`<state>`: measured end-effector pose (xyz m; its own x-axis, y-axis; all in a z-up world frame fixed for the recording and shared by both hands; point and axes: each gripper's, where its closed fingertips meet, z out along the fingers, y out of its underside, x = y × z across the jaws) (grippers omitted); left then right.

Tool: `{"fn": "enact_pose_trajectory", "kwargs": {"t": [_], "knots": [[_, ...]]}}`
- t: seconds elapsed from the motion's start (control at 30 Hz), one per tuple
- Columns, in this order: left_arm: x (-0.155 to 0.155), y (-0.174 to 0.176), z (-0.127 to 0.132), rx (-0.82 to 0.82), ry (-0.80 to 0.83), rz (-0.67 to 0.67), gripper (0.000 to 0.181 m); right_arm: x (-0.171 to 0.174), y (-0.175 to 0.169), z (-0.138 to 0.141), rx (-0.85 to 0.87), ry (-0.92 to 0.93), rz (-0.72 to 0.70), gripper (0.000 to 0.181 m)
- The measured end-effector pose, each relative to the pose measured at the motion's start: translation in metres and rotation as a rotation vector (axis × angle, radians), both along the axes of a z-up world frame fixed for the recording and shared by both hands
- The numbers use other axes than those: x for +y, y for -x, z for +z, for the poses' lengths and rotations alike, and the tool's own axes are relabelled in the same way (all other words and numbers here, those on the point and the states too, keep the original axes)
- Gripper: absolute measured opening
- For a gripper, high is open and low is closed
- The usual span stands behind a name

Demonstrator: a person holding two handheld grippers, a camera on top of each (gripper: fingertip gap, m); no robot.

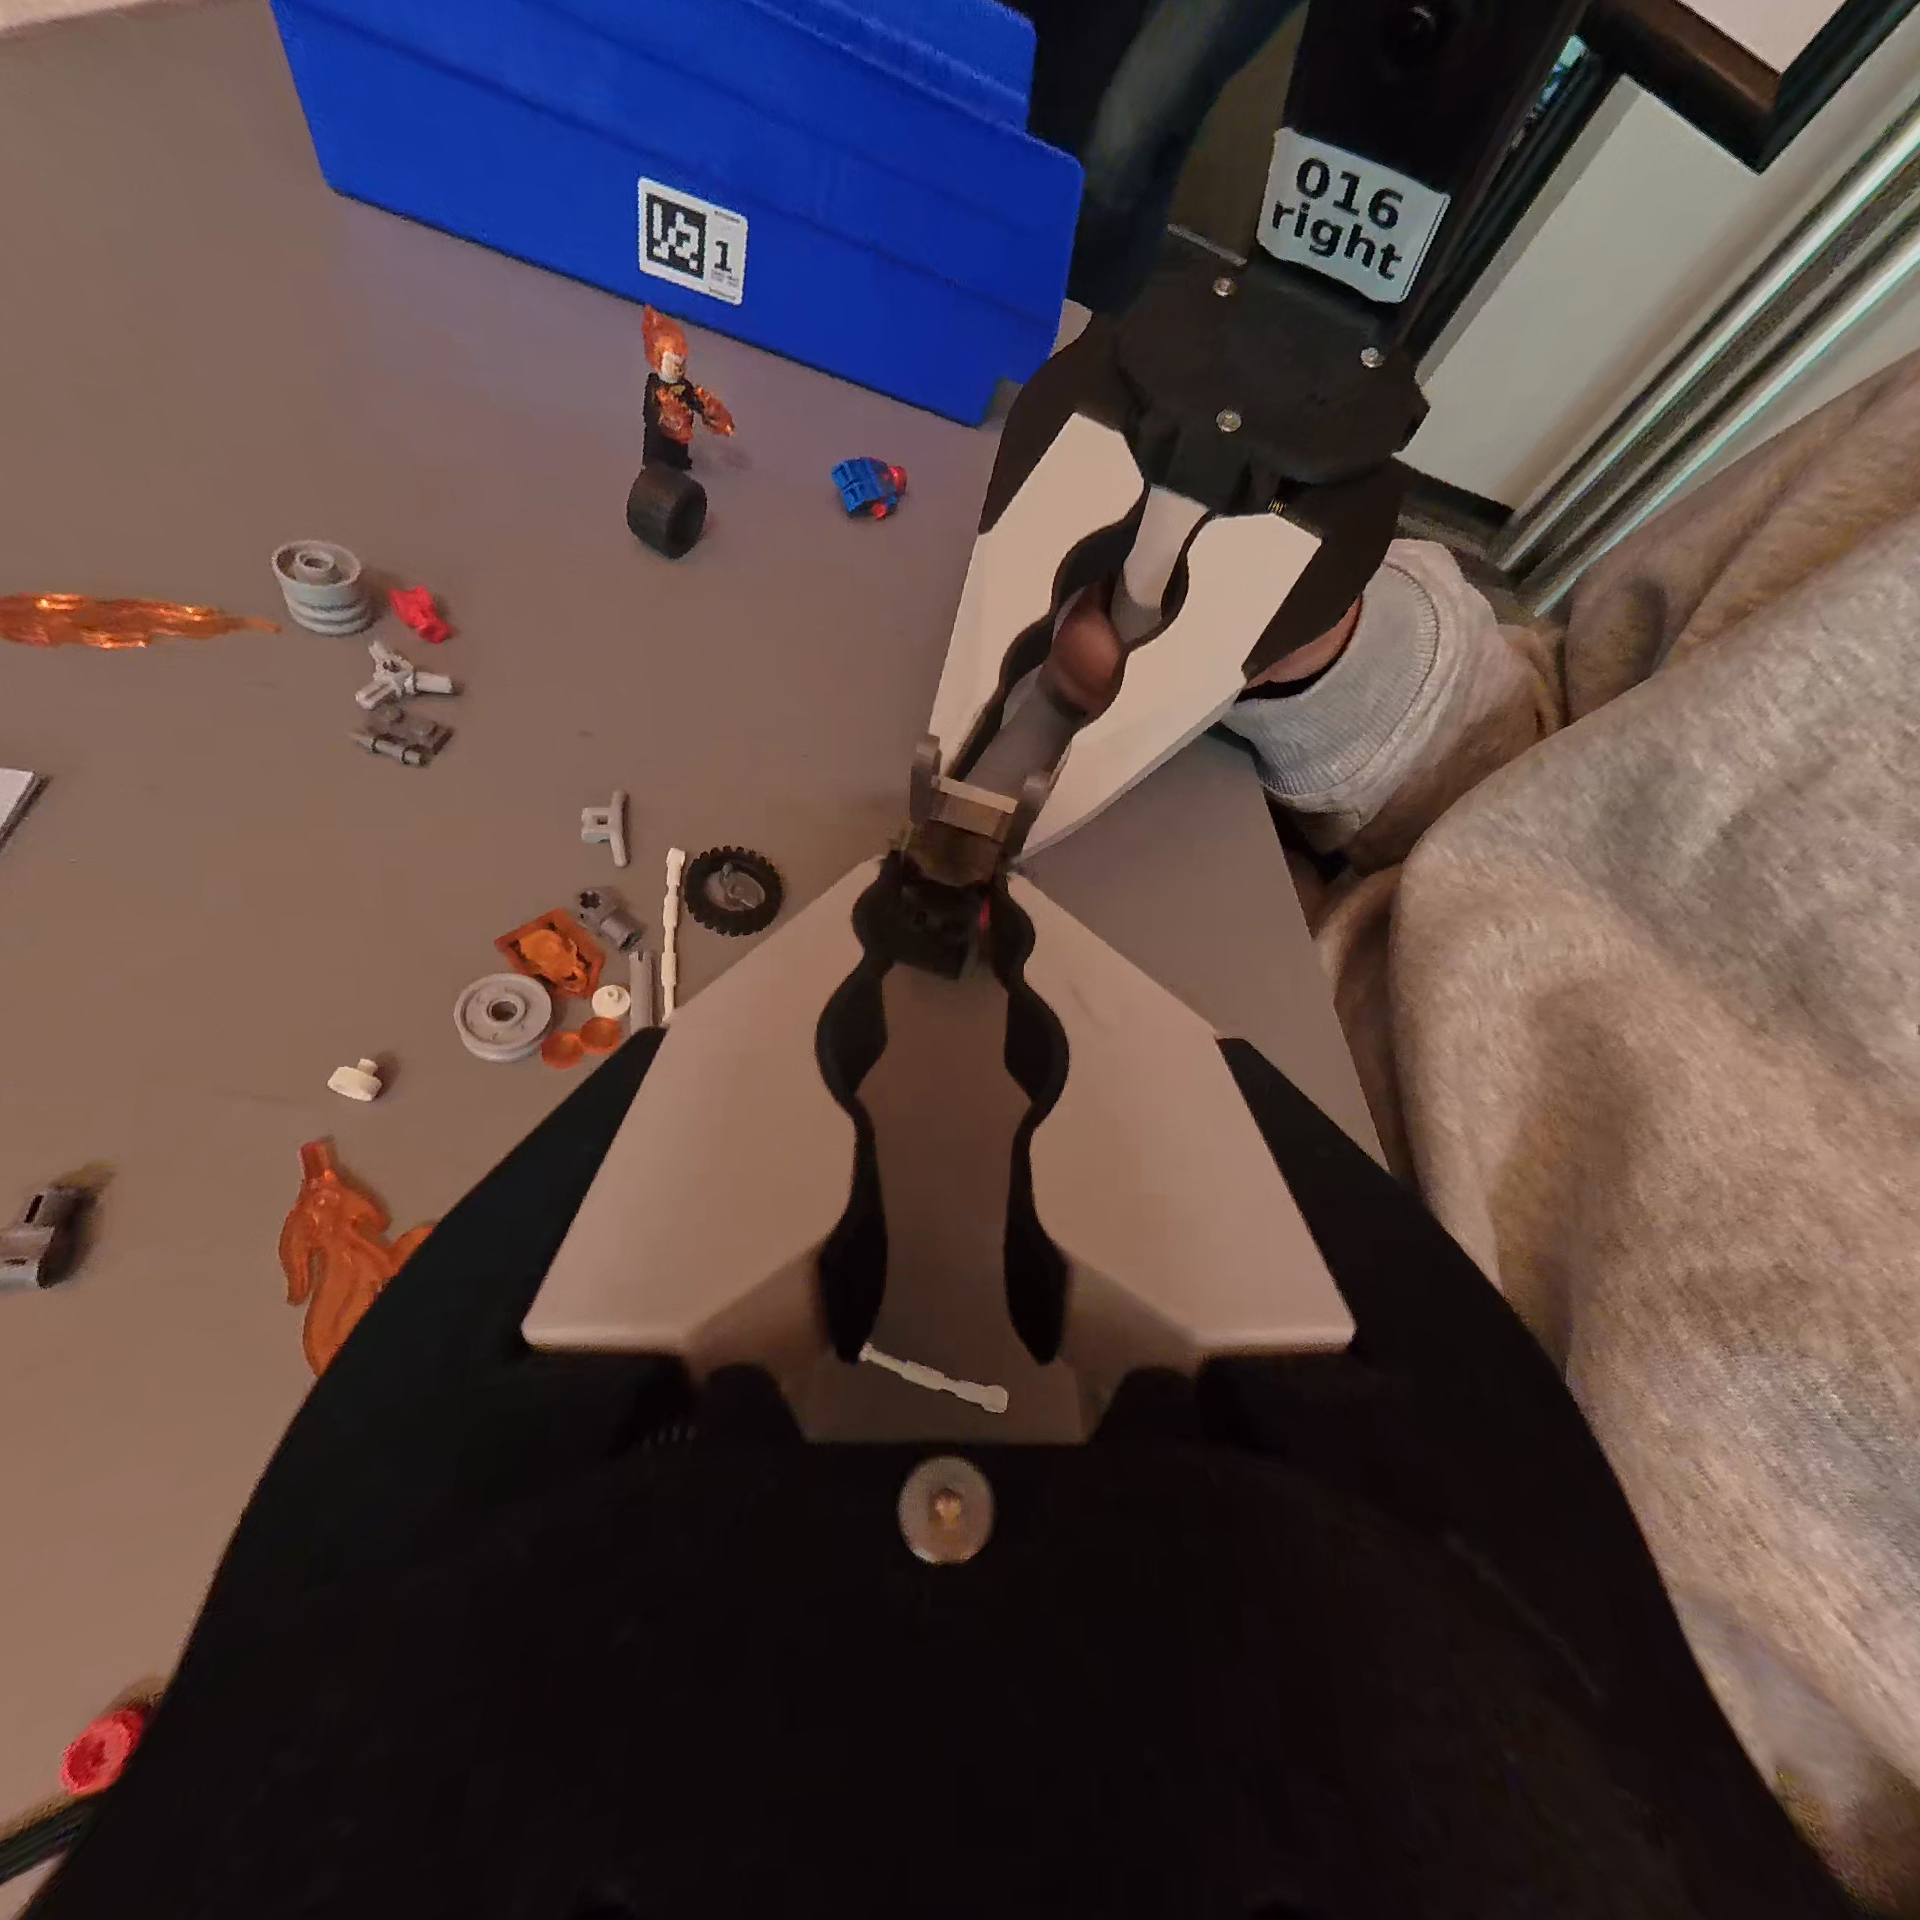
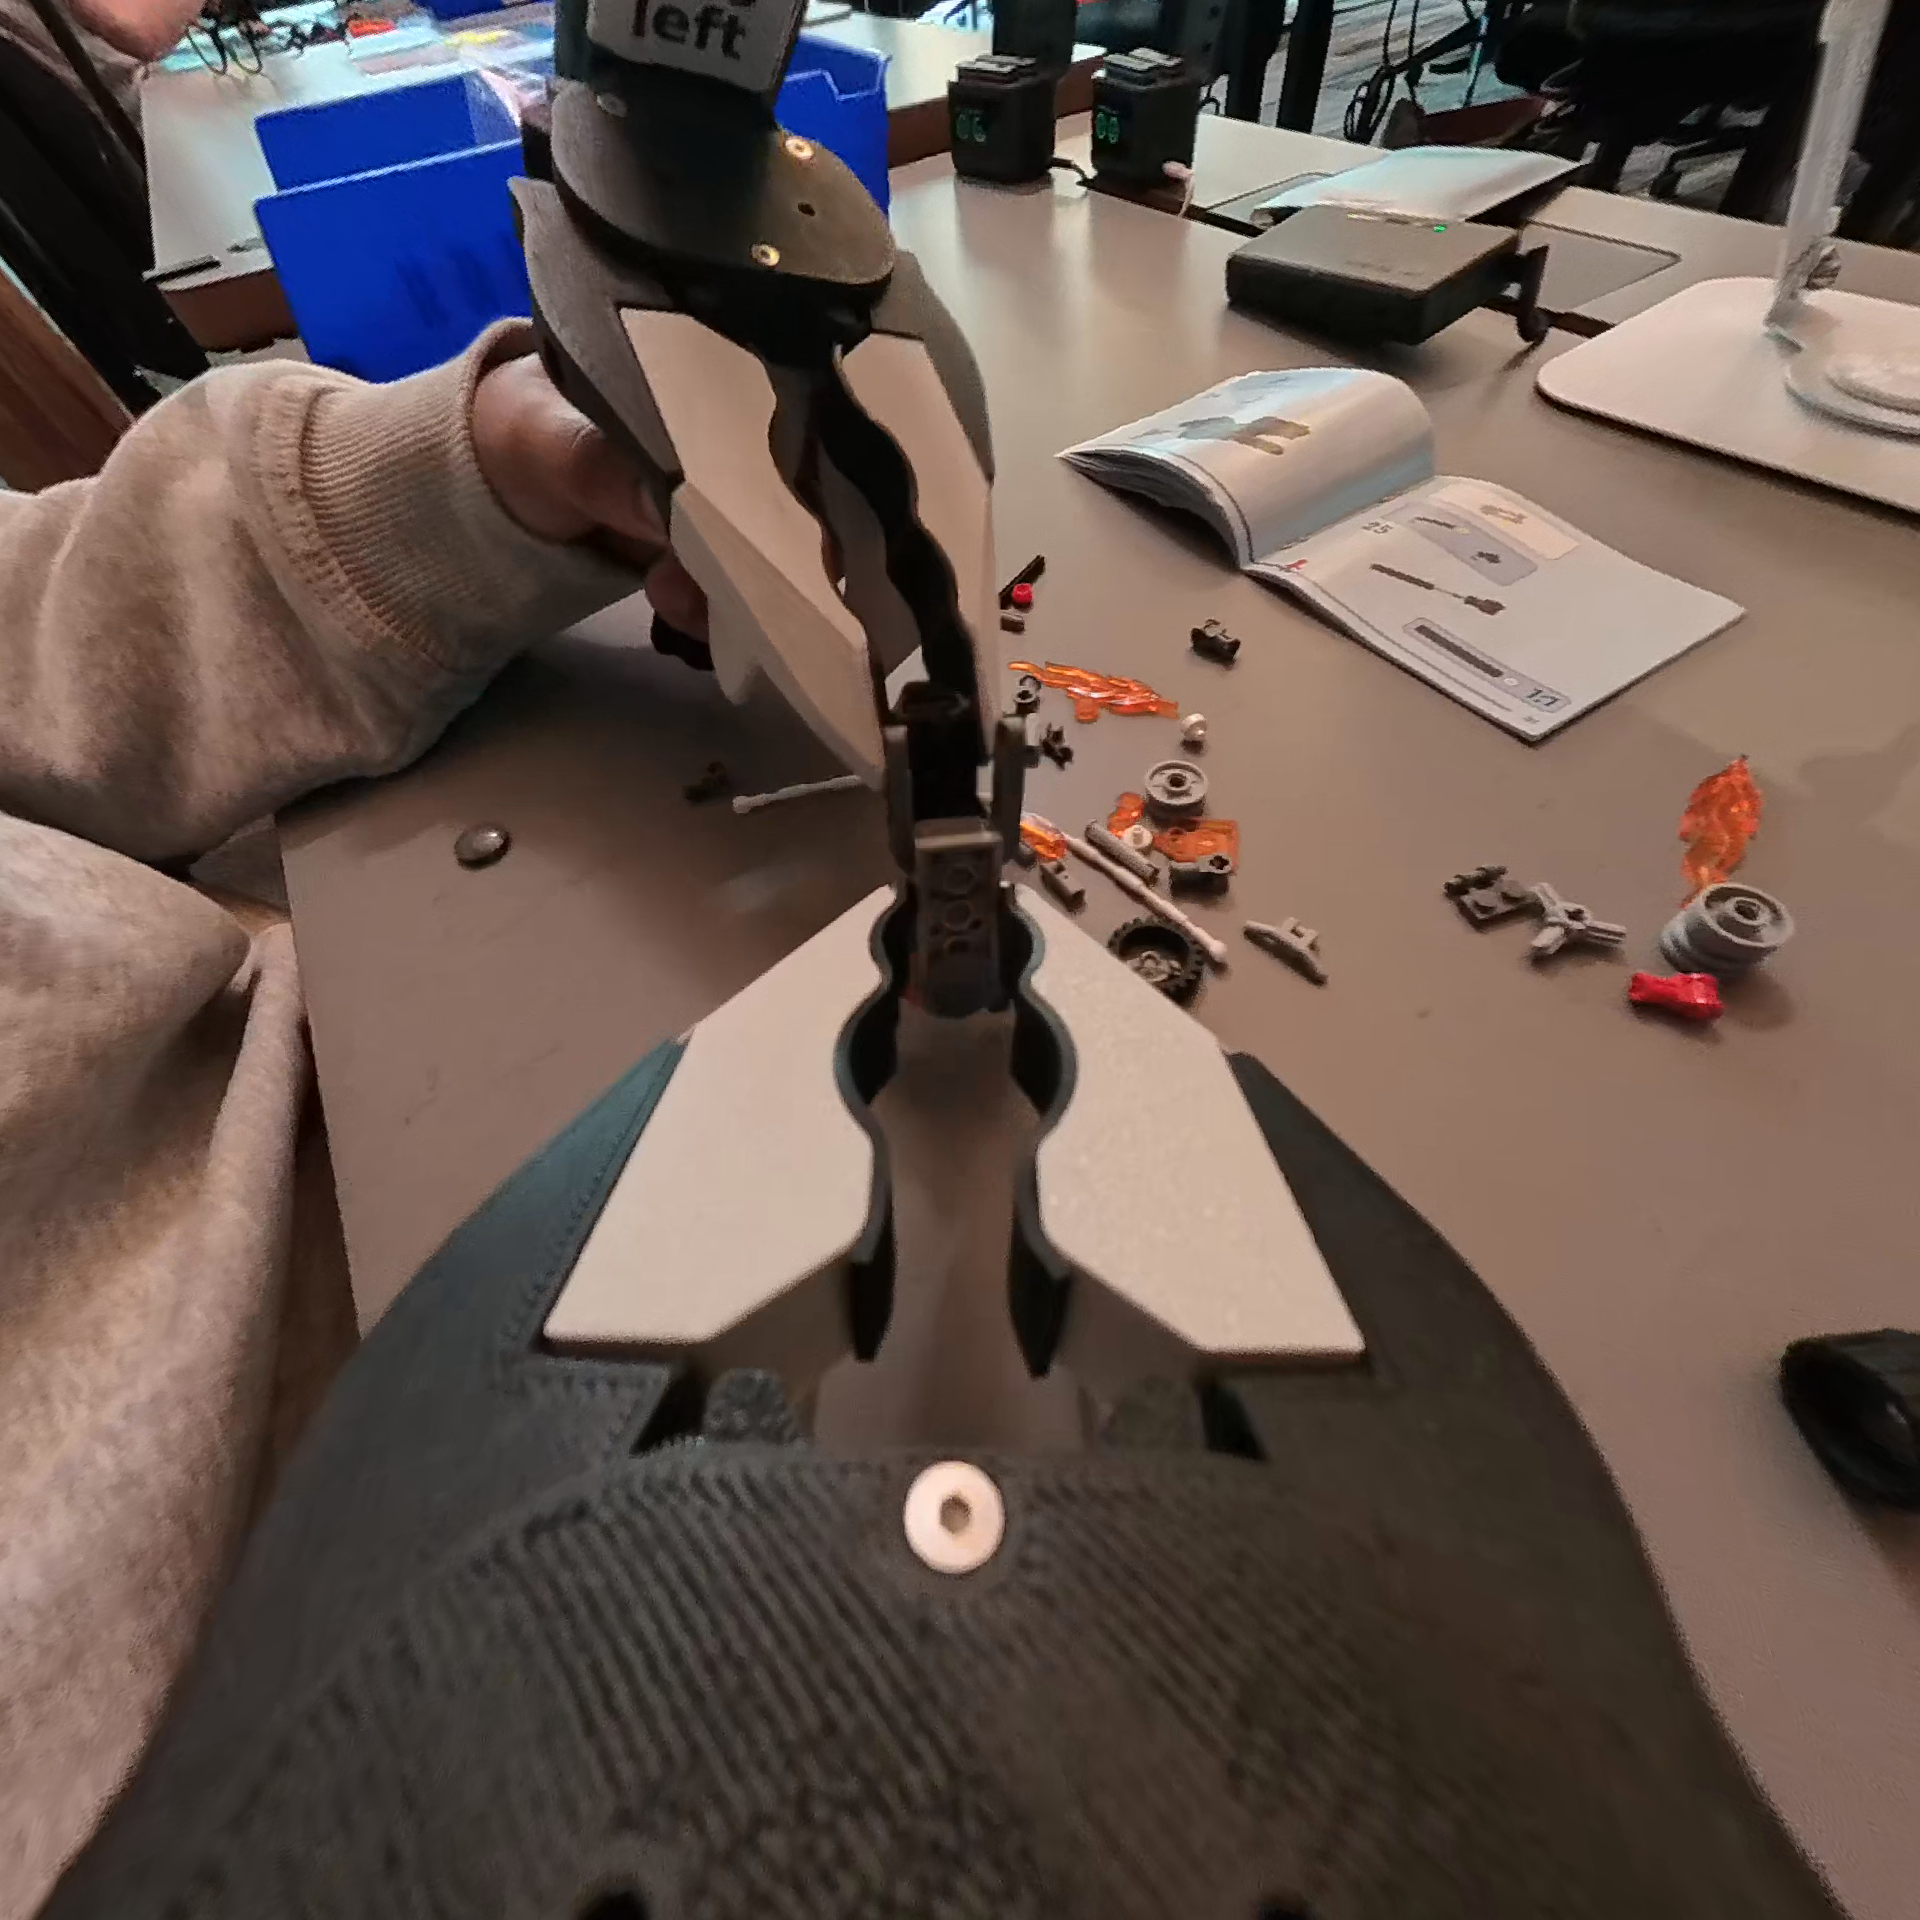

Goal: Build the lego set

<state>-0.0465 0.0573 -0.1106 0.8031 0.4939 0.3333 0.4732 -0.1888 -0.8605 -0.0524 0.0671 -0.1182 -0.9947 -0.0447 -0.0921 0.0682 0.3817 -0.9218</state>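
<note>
A small black and grey lego sub-build (image 1: 961, 831) hangs above the table's near edge, between both grippers. My left gripper (image 1: 935, 906) is shut on its black end (image 1: 928, 930). The right gripper (image 1: 971, 805) comes in from above and is shut on the grey end. In the right wrist view my right gripper (image 2: 951, 940) clamps the grey studded plate (image 2: 956, 894), and the left gripper (image 2: 930, 727) holds the black part (image 2: 935, 774) from above. The two grippers meet tip to tip.
Loose parts lie on the grey table (image 1: 208, 416): grey wheel hubs (image 1: 502, 1016), a black tyre (image 1: 732, 888), orange flame pieces (image 1: 332, 1247), a white axle (image 1: 670, 935) and a flame-headed minifigure (image 1: 675, 395). A blue bin (image 1: 675, 135) stands behind. An open booklet (image 2: 1403, 540) lies far right. Left and right tips are no more than a few centimetres apart. From either gripper's tips it is about 7 cm to the white axle (image 1: 670, 935). It turns up in the right wrist view (image 2: 1151, 903) as well.
</note>
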Motion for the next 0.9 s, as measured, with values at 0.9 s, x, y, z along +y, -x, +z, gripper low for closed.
{"fn": "enact_pose_trajectory", "kwargs": {"t": [0.9], "knots": [[0.002, -0.006, -0.013, -0.023, 0.062, -0.039, 0.031, 0.011, -0.007, -0.035, 0.042, -0.220, 0.045, 0.030]]}}
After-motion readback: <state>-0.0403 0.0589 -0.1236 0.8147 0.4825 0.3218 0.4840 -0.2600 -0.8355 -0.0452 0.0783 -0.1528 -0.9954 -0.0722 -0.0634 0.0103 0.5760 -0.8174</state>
